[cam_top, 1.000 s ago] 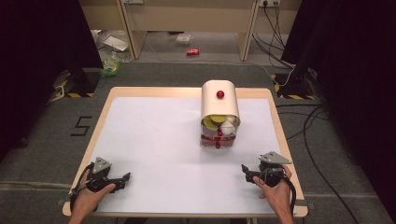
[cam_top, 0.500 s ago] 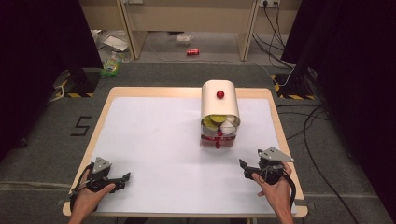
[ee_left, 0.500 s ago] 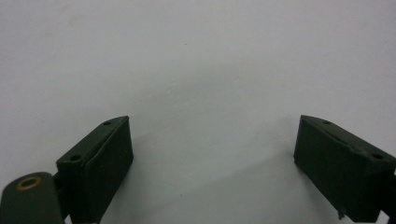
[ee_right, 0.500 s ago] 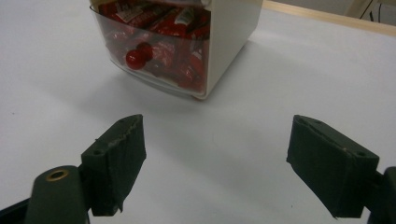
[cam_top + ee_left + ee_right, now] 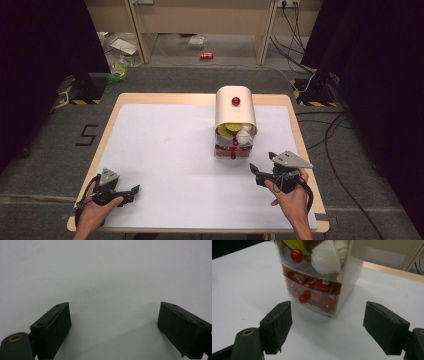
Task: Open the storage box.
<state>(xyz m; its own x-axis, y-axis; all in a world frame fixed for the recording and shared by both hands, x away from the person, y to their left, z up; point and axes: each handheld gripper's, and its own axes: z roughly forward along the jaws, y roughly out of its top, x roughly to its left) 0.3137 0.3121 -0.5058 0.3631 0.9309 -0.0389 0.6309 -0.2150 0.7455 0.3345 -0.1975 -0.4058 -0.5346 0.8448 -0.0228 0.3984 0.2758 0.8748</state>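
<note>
You are bringing the right gripper [image 5: 263, 175], jaws apart, empty and just closing a little, toward the drawer box [image 5: 235, 125] right of centre. Nothing is grasped yet. Your left gripper [image 5: 131, 192] is resting released at lower left.

Desk [image 5: 165, 145] is showing a matt white sheet, smooth, paper-like, with a light wood rim. Ahead of the right tongs [image 5: 327, 327], the drawer box [image 5: 347, 277] is reading as glossy cream plastic, its drawer fronts clear and shiny. Red knobs [image 5: 297, 255] are glinting like polished beads; red packets [image 5: 317, 285] inside are looking glossy. Pads [image 5: 277, 325] on both tongs are looking matt black, slightly rough. Left tongs [image 5: 113, 327]: brass-toned eyelet beside one pad.
</note>
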